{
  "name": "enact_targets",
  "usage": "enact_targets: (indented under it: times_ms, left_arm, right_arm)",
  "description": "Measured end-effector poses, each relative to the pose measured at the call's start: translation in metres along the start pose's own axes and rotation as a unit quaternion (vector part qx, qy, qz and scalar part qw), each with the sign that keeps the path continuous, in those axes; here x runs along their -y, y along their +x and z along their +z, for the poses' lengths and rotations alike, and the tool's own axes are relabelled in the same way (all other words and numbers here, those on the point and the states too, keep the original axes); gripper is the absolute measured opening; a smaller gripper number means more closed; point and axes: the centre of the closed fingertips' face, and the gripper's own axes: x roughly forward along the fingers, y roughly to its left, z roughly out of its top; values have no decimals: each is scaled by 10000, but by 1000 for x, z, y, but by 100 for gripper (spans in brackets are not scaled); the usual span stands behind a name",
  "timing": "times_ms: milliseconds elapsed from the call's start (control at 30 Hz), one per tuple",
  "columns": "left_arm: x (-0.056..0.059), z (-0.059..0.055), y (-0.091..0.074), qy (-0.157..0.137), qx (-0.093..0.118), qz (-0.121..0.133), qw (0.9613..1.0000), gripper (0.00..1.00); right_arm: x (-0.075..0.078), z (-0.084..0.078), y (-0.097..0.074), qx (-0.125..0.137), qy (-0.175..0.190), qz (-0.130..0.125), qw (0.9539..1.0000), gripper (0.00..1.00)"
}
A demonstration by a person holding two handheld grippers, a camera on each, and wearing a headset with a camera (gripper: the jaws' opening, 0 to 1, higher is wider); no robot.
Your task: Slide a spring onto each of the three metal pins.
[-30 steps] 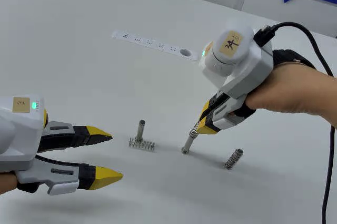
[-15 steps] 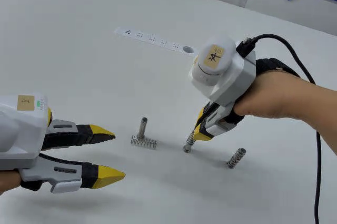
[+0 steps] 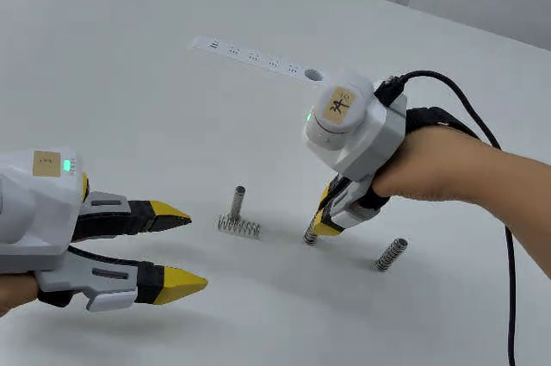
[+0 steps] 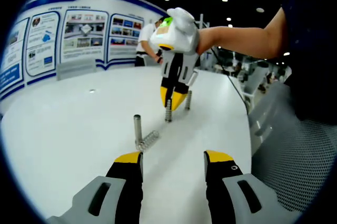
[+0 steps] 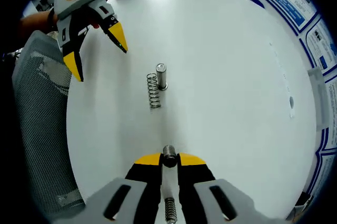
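A bare metal pin (image 3: 237, 202) stands upright on the white table, and a loose spring (image 3: 238, 227) lies flat at its foot. To its right, my right gripper (image 3: 323, 226) points down, shut on a spring (image 3: 310, 232) that sits over the middle pin. The spring's top (image 5: 168, 155) shows between the yellow tips of the right gripper (image 5: 169, 159). Further right, a third pin wearing a spring (image 3: 390, 254) leans on the table. My left gripper (image 3: 196, 251) hovers open at the lower left, apart from the bare pin (image 4: 137, 129) and loose spring (image 4: 148, 139).
A white power strip (image 3: 254, 58) lies at the back of the table (image 3: 129, 82). A black cable (image 3: 448, 86) trails from the right gripper. A mesh chair (image 4: 295, 145) stands beside the table edge.
My right gripper has come down and a little left, taking its spring down over the middle pin, which now stands upright. The left gripper has hardly moved.
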Motion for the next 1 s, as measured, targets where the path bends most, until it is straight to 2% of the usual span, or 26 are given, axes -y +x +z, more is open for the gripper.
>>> enact_targets:
  times_ms: [400,533,733,1000]
  left_arm:
    - [0,1,0,21,-11,20,10000,47]
    - [0,1,0,21,-15,22,10000,48]
    - [0,1,1,31,-17,-4,10000,48]
    - [0,1,1,27,-20,-17,10000,47]
  right_arm:
    - [-2,0,-3,18,-112,-8,9999,15]
    - [-2,5,-11,97,-167,-151,9997,17]
    - [-7,30,-18,482,-342,-255,9979,17]
    - [-14,55,-2,838,-333,-119,9959,17]
